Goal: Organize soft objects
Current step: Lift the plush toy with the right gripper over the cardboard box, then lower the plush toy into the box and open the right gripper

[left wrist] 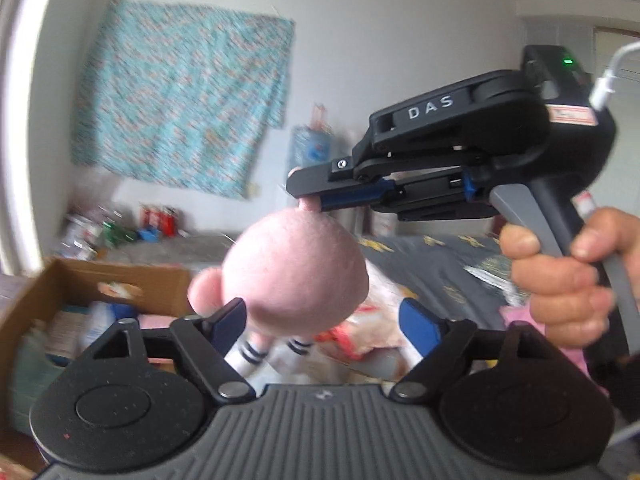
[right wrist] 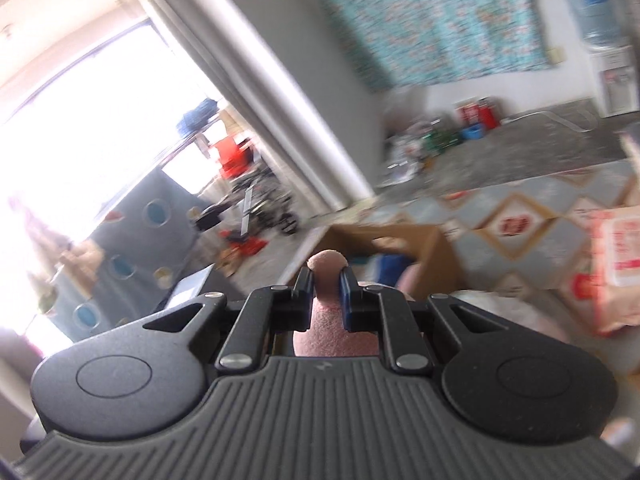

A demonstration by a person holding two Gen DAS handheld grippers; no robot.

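- The pink plush doll [left wrist: 294, 268] hangs in the air just right of the cardboard box [left wrist: 52, 292] and above its level, striped socks pointing down
- The right gripper [left wrist: 310, 204] is clenched on a small pink nub at the top of the doll; in its own view the nub [right wrist: 326, 276] is pinched between the two pads
- The person's hand [left wrist: 568, 276] squeezes the grey trigger of that gripper, well right of the box
- The left gripper [left wrist: 324, 320] is released, its jaws standing wide on either side of the doll's round body; whether the left pad brushes the doll cannot be told
- Right of the box lies a pink-printed plastic bag [left wrist: 368, 332] on the grey patterned bed [left wrist: 440, 256]
- The box holds blurred soft items
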